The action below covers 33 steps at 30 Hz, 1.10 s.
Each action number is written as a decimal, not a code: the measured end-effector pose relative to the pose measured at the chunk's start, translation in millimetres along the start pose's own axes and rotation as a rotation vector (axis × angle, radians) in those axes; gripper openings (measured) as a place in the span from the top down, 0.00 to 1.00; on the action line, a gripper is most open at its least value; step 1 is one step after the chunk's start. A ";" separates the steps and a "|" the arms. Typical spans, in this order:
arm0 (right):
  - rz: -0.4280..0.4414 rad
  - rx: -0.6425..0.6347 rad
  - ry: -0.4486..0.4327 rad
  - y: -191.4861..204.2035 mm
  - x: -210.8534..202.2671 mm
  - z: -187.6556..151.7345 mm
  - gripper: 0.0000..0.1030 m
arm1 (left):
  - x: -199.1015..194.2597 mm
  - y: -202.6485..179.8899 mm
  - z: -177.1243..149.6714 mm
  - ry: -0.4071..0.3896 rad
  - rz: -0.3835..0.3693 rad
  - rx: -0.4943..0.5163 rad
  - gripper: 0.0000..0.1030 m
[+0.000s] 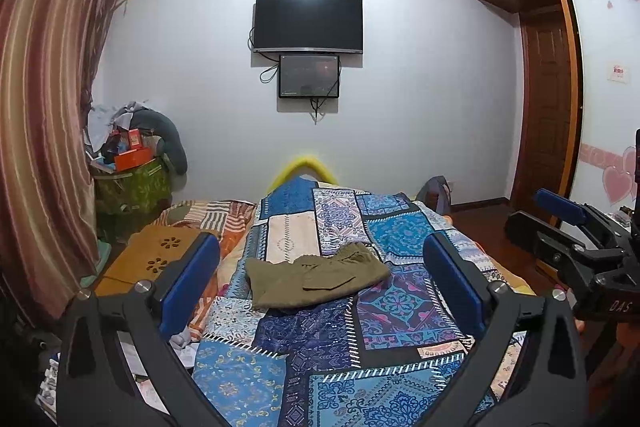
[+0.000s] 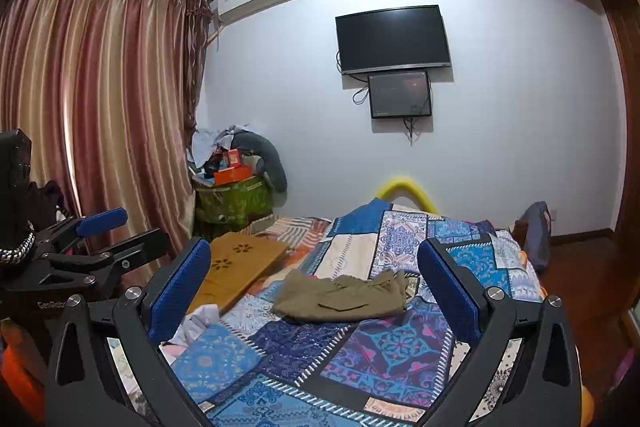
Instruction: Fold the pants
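Olive-green pants (image 1: 316,277) lie folded in a compact bundle on the blue patchwork bedspread (image 1: 320,367), mid-bed; they also show in the right wrist view (image 2: 344,297). My left gripper (image 1: 320,283) is open and empty, held above the near part of the bed, well short of the pants. My right gripper (image 2: 316,279) is open and empty too, likewise short of the pants. The right gripper shows at the right edge of the left wrist view (image 1: 576,227), and the left gripper at the left edge of the right wrist view (image 2: 96,239).
A tan wooden board (image 2: 236,269) lies on the bed's left side. A green box piled with clutter (image 2: 232,199) stands by the striped curtain (image 2: 100,115). A TV (image 1: 308,23) hangs on the far wall. A wardrobe (image 1: 552,67) and wooden floor lie right.
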State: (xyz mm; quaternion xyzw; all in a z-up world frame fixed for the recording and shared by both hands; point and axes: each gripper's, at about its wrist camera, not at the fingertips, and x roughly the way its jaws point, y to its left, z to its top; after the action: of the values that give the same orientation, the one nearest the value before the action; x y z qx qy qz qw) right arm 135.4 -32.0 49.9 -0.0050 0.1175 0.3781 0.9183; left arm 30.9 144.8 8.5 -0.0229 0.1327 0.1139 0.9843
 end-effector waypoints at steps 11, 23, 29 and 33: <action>0.000 -0.002 -0.002 0.1 -0.1 -0.6 0.00 | -3.2 0.6 0.2 -0.010 -0.009 0.011 0.00; -0.004 -0.004 0.001 -2.1 -1.2 -0.8 0.00 | 2.1 3.7 -0.6 0.017 -0.034 0.004 0.00; -0.006 -0.001 0.007 -3.0 -0.2 -3.4 0.00 | 4.0 5.5 -1.9 0.026 -0.045 -0.012 0.00; -0.007 -0.001 0.014 -2.8 0.9 -4.9 0.00 | 4.7 5.1 -2.9 0.026 -0.042 -0.011 0.00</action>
State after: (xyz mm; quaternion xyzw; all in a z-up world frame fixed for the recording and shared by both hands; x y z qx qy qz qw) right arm 136.9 -33.9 44.8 -0.0082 0.1236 0.3748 0.9188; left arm 33.4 150.6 4.4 -0.0327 0.1444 0.0938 0.9845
